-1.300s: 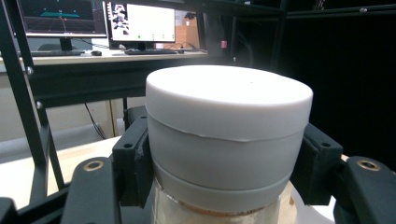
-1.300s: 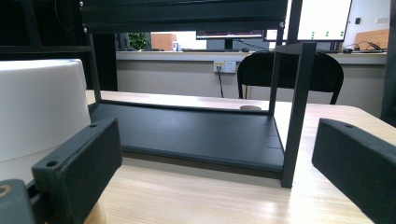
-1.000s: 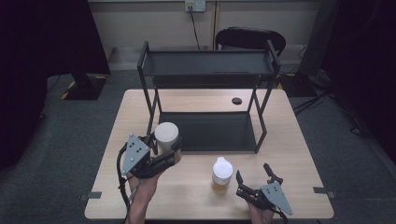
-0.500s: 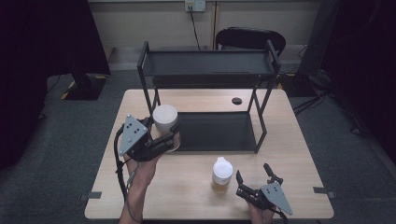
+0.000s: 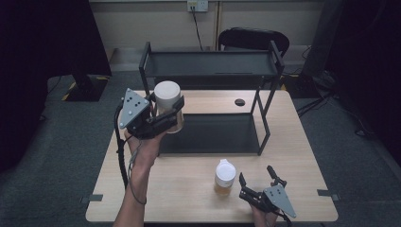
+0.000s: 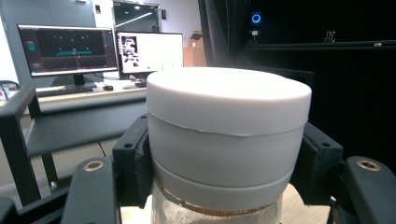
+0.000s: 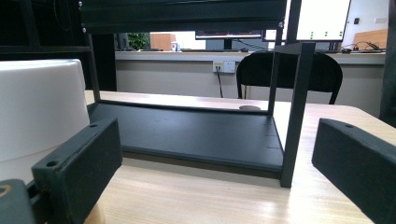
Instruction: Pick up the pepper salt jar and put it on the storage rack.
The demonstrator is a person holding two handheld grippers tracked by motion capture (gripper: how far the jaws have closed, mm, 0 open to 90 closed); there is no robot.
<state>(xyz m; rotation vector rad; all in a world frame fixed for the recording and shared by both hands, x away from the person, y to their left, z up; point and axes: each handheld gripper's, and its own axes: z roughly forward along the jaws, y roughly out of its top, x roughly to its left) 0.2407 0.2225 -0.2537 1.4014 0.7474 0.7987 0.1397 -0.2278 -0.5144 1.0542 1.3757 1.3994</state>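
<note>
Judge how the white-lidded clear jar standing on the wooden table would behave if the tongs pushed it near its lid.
The white-lidded clear jar stands taller than it is wide, so a high push would probably tip it rather than slide it. Its round body would likely roll once down. The amber contents low inside may add some steadiness. The open right tongs sit just beside it.

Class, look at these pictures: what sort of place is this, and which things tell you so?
Probably a lab or office workroom. Computer monitors stand on a desk behind, a black office chair sits past the wooden table, and a wall socket has a cable plugged in.
</note>
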